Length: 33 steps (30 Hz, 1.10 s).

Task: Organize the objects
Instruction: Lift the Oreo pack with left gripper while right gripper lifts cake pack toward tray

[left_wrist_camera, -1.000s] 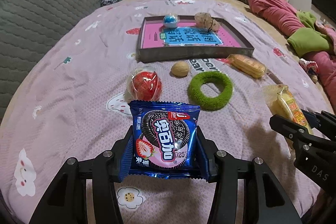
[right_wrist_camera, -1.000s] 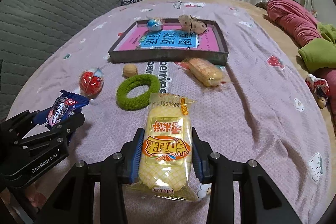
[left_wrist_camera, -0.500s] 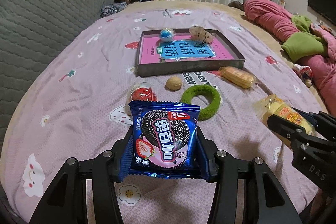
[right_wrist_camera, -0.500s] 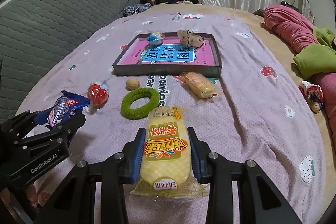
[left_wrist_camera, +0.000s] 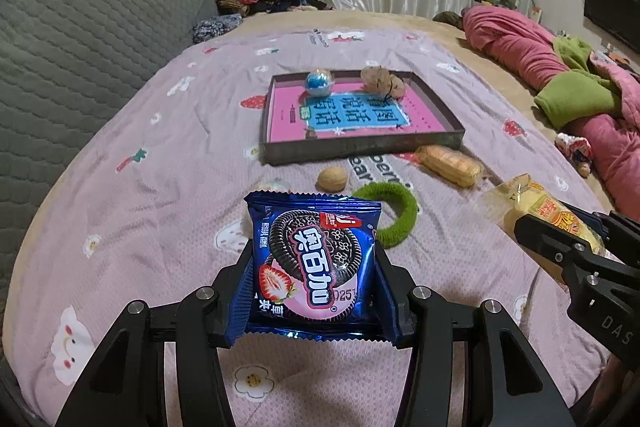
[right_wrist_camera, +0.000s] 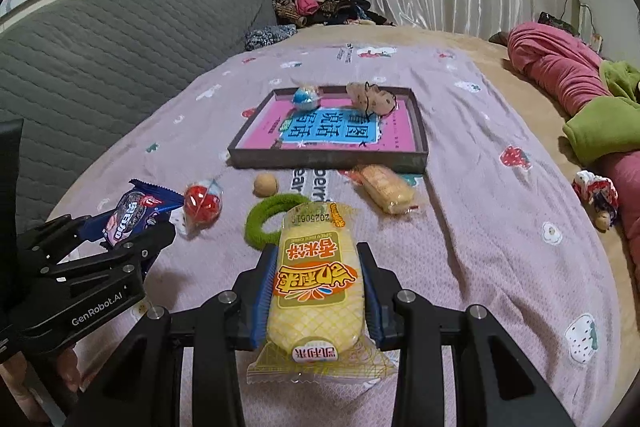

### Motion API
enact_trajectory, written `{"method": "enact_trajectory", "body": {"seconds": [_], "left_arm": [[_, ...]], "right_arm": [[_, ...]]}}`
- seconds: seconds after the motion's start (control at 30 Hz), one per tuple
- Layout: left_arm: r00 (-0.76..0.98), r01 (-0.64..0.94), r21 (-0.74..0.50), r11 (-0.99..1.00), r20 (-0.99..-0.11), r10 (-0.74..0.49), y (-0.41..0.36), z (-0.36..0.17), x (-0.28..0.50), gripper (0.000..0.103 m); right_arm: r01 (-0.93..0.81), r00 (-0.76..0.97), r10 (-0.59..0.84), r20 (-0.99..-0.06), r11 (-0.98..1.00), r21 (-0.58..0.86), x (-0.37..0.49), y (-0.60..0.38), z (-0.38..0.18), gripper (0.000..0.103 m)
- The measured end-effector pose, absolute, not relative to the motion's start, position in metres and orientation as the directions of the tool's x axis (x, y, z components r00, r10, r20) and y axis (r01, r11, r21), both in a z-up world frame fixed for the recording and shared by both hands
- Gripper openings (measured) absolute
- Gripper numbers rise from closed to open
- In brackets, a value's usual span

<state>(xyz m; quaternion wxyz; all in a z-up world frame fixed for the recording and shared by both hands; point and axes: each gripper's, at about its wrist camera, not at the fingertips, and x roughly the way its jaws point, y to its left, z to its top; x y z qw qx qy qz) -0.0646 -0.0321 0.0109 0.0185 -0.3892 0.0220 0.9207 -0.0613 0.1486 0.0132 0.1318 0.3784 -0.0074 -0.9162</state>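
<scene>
My left gripper (left_wrist_camera: 314,267) is shut on a blue cookie packet (left_wrist_camera: 312,259), held above the bed. In the right wrist view that packet (right_wrist_camera: 132,213) shows at the left. My right gripper (right_wrist_camera: 318,291) is shut on a yellow rice-cracker packet (right_wrist_camera: 316,287), also lifted; the same packet (left_wrist_camera: 536,211) appears at the right of the left wrist view. Ahead lies a shallow box tray (right_wrist_camera: 328,159) with a pink and blue card inside, holding a blue ball (right_wrist_camera: 306,97) and a tan plush (right_wrist_camera: 372,99).
On the pink bedspread (right_wrist_camera: 500,227) before the tray lie a green ring (right_wrist_camera: 268,215), a walnut (right_wrist_camera: 266,185), a red wrapped ball (right_wrist_camera: 202,205) and a wrapped biscuit (right_wrist_camera: 386,189). A grey quilted headboard (right_wrist_camera: 100,59) runs along the left; pink and green bedding (right_wrist_camera: 580,95) is piled at right.
Both grippers have risen with their packets, so the bed and tray look farther and lower. The red ball is now hidden behind the cookie packet in the left wrist view.
</scene>
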Motion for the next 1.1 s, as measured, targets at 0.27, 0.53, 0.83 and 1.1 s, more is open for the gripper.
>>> {"method": "enact_trajectory", "body": {"seconds": [0.27,0.53,0.83,1.1], "left_arm": [[-0.715,-0.059,0.023,-0.998,-0.699,0.026,-0.031,0.03,-0.081,0.054],[-0.731,-0.072,0.019,-0.997,-0.681,0.04,-0.027,0.053,-0.105,0.054],[-0.755,-0.07,0.031,-0.997,-0.655,0.033,-0.023,0.08,-0.141,0.054],[-0.774,-0.07,0.034,-0.997,-0.632,0.032,-0.016,0.102,-0.183,0.054]], "right_arm": [[0.238,-0.714,-0.247,-0.655,-0.966,0.105,-0.072,0.153,0.039,0.038],[0.247,-0.742,-0.248,-0.623,-0.965,0.09,-0.09,0.157,0.065,0.038],[0.257,-0.778,-0.248,-0.577,-0.964,0.067,-0.123,0.159,0.098,0.038],[0.262,-0.801,-0.241,-0.548,-0.964,0.042,-0.162,0.159,0.12,0.038]]}}
